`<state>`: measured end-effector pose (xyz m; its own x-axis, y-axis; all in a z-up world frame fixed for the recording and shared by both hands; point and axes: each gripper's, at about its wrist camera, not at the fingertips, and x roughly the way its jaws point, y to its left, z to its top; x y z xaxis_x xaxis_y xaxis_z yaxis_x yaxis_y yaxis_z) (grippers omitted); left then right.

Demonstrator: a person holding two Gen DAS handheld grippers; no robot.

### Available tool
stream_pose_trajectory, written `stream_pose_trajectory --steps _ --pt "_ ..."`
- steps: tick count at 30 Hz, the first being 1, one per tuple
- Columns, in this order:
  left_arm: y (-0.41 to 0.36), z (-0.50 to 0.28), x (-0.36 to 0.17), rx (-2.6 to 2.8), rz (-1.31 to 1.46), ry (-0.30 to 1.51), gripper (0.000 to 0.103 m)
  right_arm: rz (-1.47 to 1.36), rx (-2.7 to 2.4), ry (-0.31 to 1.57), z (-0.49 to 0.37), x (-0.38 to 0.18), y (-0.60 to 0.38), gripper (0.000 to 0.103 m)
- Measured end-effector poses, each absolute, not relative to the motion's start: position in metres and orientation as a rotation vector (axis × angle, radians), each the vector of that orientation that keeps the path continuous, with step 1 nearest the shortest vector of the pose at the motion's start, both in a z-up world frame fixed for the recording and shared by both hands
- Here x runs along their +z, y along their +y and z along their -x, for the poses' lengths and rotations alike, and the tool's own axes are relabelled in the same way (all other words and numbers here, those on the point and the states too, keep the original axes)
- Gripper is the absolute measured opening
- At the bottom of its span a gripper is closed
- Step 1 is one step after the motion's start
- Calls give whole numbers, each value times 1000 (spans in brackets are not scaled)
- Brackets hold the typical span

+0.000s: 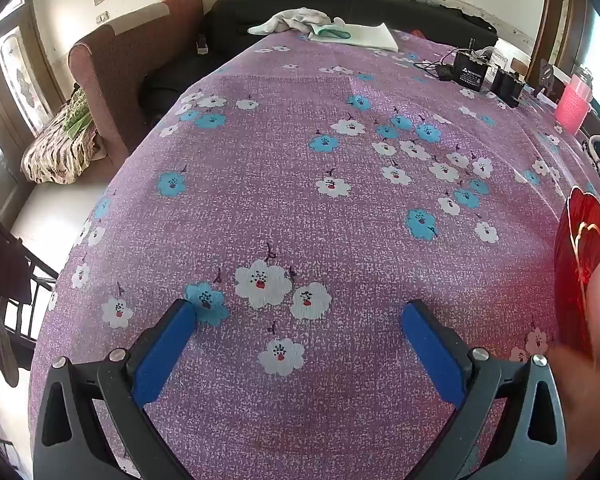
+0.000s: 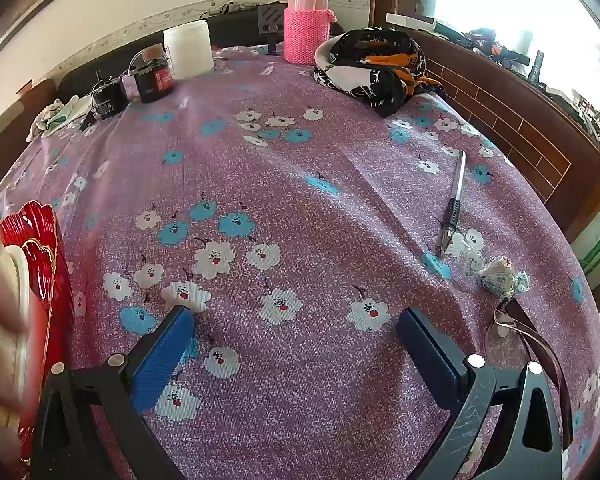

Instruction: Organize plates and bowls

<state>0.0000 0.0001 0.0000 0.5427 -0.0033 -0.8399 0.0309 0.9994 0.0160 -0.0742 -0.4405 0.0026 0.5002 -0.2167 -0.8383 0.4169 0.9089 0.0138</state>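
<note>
Left gripper (image 1: pixel 300 316) spread wide, right gripper (image 2: pixel 296 320) likewise

Pen (image 2: pixel 453 204), candy (image 2: pixel 502 275) (wrapped), pink flask (image 2: pixel 306 20), scarf (image 2: pixel 374 66).

The plate (image 2: pixel 40 248) lies left on the table (image 2: pixel 340 208), pen (image 2: pixel 454 204) right.

Left gripper (image 1: pixel 298 316) and right gripper (image 2: pixel 294 322) both held low above the tablecloth (image 1: pixel 300 200), jaws spread wide, gripping nothing.
</note>
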Motion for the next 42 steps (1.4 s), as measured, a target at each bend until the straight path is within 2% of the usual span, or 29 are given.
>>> stream_pose_trajectory --steps 42 --pt "0 0 0 -18 -34 997 103 -226 -387 975 75 2 -441 102"
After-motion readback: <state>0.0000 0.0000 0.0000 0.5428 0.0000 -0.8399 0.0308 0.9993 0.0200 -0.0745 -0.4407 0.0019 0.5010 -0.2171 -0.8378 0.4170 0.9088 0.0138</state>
